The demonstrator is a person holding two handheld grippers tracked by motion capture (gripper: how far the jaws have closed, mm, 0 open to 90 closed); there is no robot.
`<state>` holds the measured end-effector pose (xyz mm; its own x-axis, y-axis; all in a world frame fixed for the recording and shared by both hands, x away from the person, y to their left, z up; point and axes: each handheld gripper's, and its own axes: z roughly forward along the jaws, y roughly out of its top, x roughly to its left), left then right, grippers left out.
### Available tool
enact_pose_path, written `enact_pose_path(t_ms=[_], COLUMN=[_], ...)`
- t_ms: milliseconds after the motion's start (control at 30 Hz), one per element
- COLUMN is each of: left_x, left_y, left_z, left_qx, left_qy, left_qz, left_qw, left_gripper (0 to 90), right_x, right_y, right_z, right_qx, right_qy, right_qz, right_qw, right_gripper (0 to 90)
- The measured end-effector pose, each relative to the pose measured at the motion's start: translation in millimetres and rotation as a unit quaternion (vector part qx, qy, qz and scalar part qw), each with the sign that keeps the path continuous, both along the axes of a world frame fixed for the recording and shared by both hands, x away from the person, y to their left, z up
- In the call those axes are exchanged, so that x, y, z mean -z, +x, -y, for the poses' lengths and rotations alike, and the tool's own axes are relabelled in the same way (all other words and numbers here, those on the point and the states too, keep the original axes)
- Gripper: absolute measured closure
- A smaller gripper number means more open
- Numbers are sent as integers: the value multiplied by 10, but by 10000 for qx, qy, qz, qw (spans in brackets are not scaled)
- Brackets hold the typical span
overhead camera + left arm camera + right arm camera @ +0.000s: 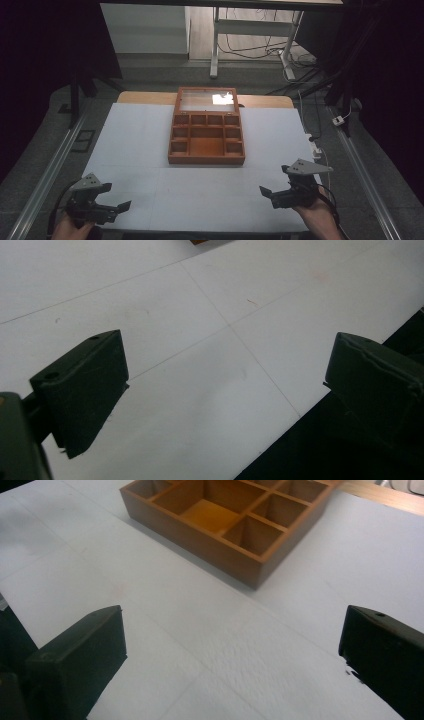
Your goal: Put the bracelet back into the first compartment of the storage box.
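A wooden box (206,146) with several empty compartments sits at the middle of the white table (135,150). Its glass-paned lid (207,100) stands open at the far side. My left gripper (117,196) is held over the table's near left corner, open, with nothing between its jaws (225,370). My right gripper (275,180) hovers over the near right part, also open and empty (232,635). In the right gripper view the box (225,515) lies ahead, well apart from the jaws.
The table's near edge (300,440) runs just under the left gripper. Cables and a white plug block (316,150) lie by the table's right edge. A desk frame (250,30) stands on the floor beyond. Metal rails (45,175) flank both sides.
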<state>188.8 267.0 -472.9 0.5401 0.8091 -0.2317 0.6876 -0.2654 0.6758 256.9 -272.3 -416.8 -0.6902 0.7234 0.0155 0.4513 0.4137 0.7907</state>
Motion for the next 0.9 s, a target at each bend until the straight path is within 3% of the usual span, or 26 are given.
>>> enact_pose_path(t_ms=[267, 400, 700, 733, 800, 900], left_x=[0, 0, -6, -7, -7, -10], left_y=[2, 2, -20, -23, -25, -21], left_z=[2, -3, 8, 12, 16, 15], left_qx=[3, 7, 98, 110, 139, 143], left_qy=[3, -10, 22, 29, 61, 14], left_qz=[5, 7, 97, 117, 120, 137], left_qw=[10000, 10000, 9999, 9999, 9998, 9998], left_gripper=[38, 38, 38, 38, 37, 34], right_x=[57, 108, 256, 262, 256, 276], right_y=[-167, -226, -340, -339, -346, -321], right_z=[230, 316, 468, 477, 487, 477], right_qx=[327, 472, 863, 876, 924, 940], right_qy=[84, -41, -196, -209, -164, -252], right_qz=[-3, -30, -366, -448, -399, -574], right_qw=[9994, 9989, 9954, 9949, 9948, 9936], right_gripper=[0, 0, 0, 0, 0, 0])
